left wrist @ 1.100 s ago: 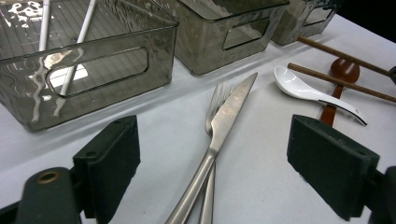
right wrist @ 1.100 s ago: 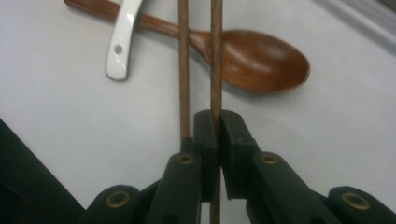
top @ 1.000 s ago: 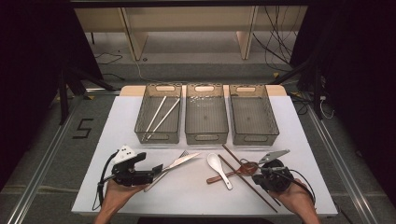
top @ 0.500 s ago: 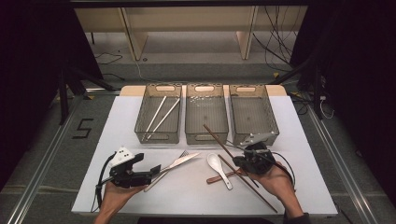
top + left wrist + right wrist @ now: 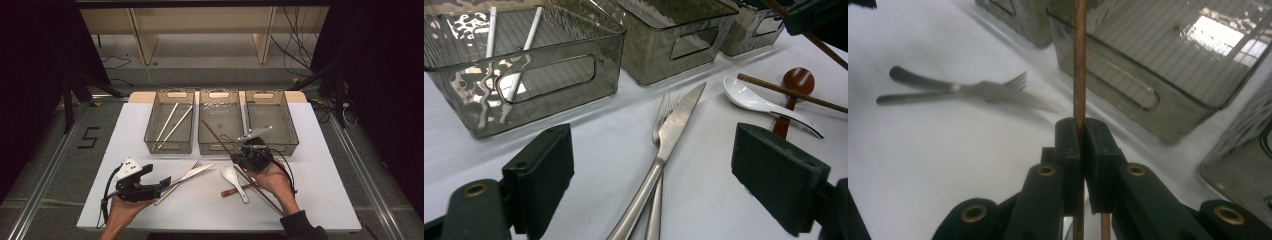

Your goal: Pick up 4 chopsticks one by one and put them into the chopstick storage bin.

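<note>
My right gripper point(image 5: 239, 154) point(image 5: 1080, 145) is shut on a brown chopstick point(image 5: 215, 134) point(image 5: 1079, 60), held tilted just in front of the middle bin point(image 5: 220, 145). The stick's far end reaches over that bin. A second brown chopstick point(image 5: 784, 90) lies on the table across a white spoon point(image 5: 234, 179) point(image 5: 754, 100) and a brown spoon point(image 5: 240, 189) point(image 5: 796, 80). My left gripper point(image 5: 165, 181) point(image 5: 659, 170) rests open at the front left. A knife point(image 5: 192, 173) point(image 5: 674, 125) and a fork point(image 5: 196, 164) point(image 5: 666, 105) lie together between its jaws, untouched by the pads.
Three clear bins stand in a row at the back of the white table point(image 5: 320, 175). The left bin point(image 5: 170, 145) holds two white chopsticks point(image 5: 172, 125). The right bin point(image 5: 272, 145) stands close behind my right hand. Black frames and cables surround the table.
My right gripper has moved left and away from the person, toward the bins, lifting the brown chopstick off the table. The left gripper has stayed put.
</note>
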The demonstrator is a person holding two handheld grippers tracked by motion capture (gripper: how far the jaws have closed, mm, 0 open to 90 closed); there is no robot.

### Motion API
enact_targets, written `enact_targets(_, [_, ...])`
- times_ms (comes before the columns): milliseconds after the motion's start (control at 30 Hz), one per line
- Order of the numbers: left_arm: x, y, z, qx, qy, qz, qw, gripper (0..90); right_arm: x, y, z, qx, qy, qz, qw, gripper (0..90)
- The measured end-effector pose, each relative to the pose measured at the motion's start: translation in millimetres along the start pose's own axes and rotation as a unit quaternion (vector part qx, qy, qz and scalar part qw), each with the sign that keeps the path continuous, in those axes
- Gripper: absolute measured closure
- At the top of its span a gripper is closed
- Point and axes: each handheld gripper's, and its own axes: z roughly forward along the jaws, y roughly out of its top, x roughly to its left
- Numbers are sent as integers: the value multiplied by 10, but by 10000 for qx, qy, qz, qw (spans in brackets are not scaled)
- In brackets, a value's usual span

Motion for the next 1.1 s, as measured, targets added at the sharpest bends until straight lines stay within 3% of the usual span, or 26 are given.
enact_targets(733, [3,-3,-36,-161,26,6,9999,167,108,576,340,-238,72,80,9997,860])
enact_targets(1100, [-13,-18,-86,-189,49,0,9998,167,83,797,485,-262,90,322,9991,859])
